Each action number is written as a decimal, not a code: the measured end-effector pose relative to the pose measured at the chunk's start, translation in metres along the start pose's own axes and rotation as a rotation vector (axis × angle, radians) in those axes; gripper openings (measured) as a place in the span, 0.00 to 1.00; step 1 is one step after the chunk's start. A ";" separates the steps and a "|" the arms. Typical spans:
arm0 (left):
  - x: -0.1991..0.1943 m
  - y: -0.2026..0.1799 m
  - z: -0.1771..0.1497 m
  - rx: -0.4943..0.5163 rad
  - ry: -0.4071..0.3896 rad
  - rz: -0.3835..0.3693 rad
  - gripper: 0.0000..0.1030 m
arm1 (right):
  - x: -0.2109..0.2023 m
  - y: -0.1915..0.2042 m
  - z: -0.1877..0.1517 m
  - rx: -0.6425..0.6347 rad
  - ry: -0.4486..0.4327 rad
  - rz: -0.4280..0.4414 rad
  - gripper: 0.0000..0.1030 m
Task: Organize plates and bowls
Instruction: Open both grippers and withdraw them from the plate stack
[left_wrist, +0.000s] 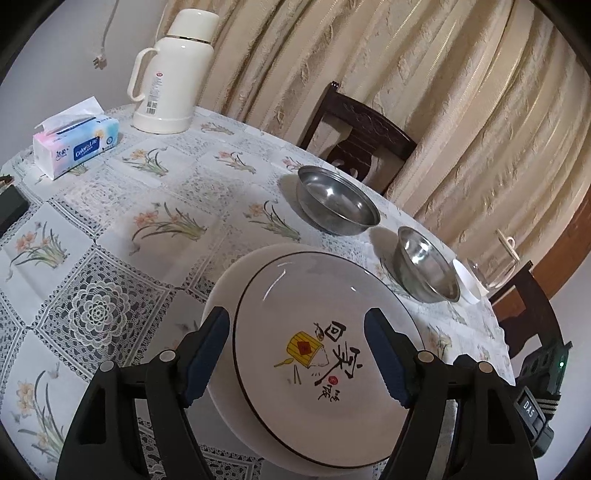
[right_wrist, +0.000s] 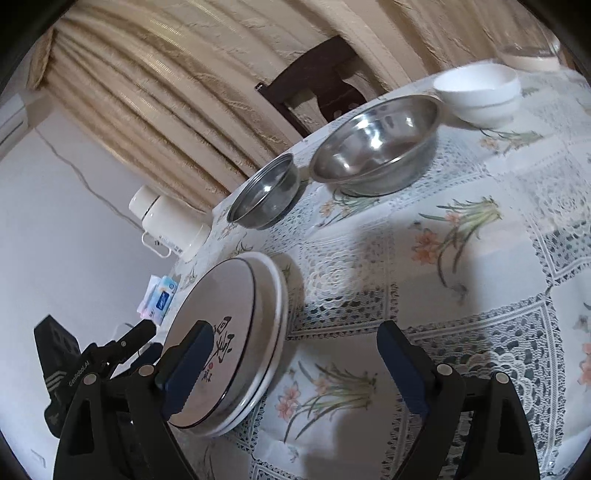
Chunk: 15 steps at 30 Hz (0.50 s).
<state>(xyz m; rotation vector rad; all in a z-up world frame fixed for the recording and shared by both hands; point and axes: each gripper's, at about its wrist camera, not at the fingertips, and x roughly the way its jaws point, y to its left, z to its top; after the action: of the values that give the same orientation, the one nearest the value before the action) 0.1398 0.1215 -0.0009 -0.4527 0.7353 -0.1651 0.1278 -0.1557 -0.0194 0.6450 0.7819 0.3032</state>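
Plates (left_wrist: 314, 354) are sitting stacked near the table's (left_wrist: 110, 236) front edge, so that part looks done. Further right, two steel bowls (left_wrist: 336, 201) and the white bowls (right_wrist: 480, 96) are lying separate along the far edge, still needing nesting. Left gripper (left_wrist: 297, 354) is hanging over the plate stack, tilted down, jaws apart, gripping nothing. Right gripper (right_wrist: 295, 363) is hovering beside the stack, jaws wide, empty.

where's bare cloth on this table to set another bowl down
Widest free patch: the tablecloth between the tissue pack, thermos and plate stack. Another lies on the near side of the large steel bowl, right of the plates. Crowded: the far edge, where the small steel bowl, large steel bowl and white bowls line up.
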 end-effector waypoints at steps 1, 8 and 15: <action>-0.001 0.000 0.001 -0.003 -0.003 0.002 0.75 | -0.001 -0.003 0.001 0.012 -0.001 0.004 0.90; -0.001 -0.010 0.002 0.014 -0.009 0.003 0.87 | -0.007 -0.015 0.002 0.062 -0.034 0.049 0.96; -0.001 -0.027 0.003 0.054 -0.013 -0.010 0.92 | -0.013 -0.023 0.006 0.067 -0.071 0.012 1.00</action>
<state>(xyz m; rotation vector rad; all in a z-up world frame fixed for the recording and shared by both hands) 0.1414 0.0989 0.0141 -0.4057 0.7145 -0.1913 0.1238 -0.1819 -0.0236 0.7198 0.7227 0.2652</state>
